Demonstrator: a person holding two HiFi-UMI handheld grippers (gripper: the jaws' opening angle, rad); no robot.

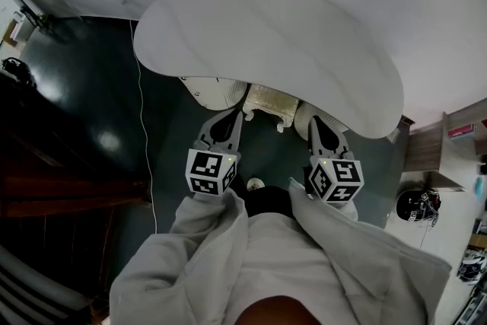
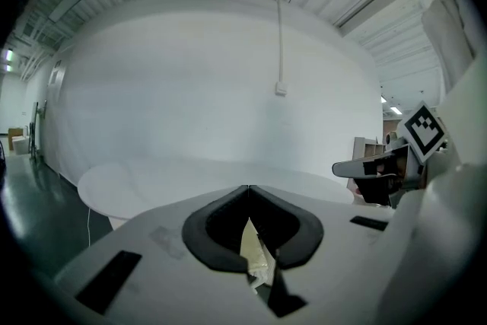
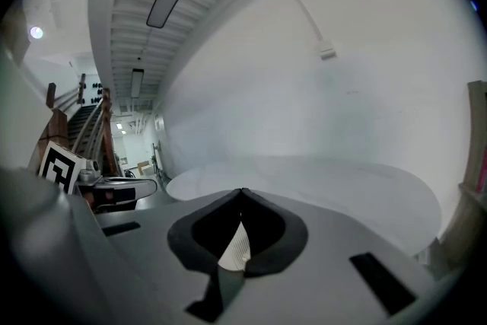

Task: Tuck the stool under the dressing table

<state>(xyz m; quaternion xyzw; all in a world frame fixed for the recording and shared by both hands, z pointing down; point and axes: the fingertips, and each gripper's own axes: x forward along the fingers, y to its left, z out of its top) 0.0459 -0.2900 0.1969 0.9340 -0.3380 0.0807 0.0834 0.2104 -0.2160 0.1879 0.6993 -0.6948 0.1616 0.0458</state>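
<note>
Looked steeply down on a pale, kidney-shaped bench (image 1: 266, 42) set against a white wall (image 1: 426, 4). Found the stool (image 1: 270, 104) almost wholly under it, with only a cream edge with curled trim and two rounded white parts showing past the near rim, above a dark, glossy floor (image 1: 84, 87).

Held the left hand-held gripper (image 1: 232, 115) and the right hand-held gripper (image 1: 314, 121) side by side and apart from each other. Aimed both at the bench's near rim, tips close to the showing parts of the stool (touching or just short of them, could not tell from above).

Read both as closed and empty in their own views, tips pressed together to a point with nothing pinched between the pads. Glimpsed a sliver of cream stool lower down through the opening behind each pair of tips. Saw the bench top spread broad ahead of the jaws in both gripper views, and each hand-held gripper at the edge of the other's view.

Wore grey sleeves (image 1: 198, 232) behind the marker cubes (image 1: 209, 173). Noted a thin white cord (image 1: 142, 125) running left of the bench, a wooden shelf (image 1: 430, 152) at the right, and a dark rounded thing (image 1: 417, 203) on the floor near it (too small to name).
</note>
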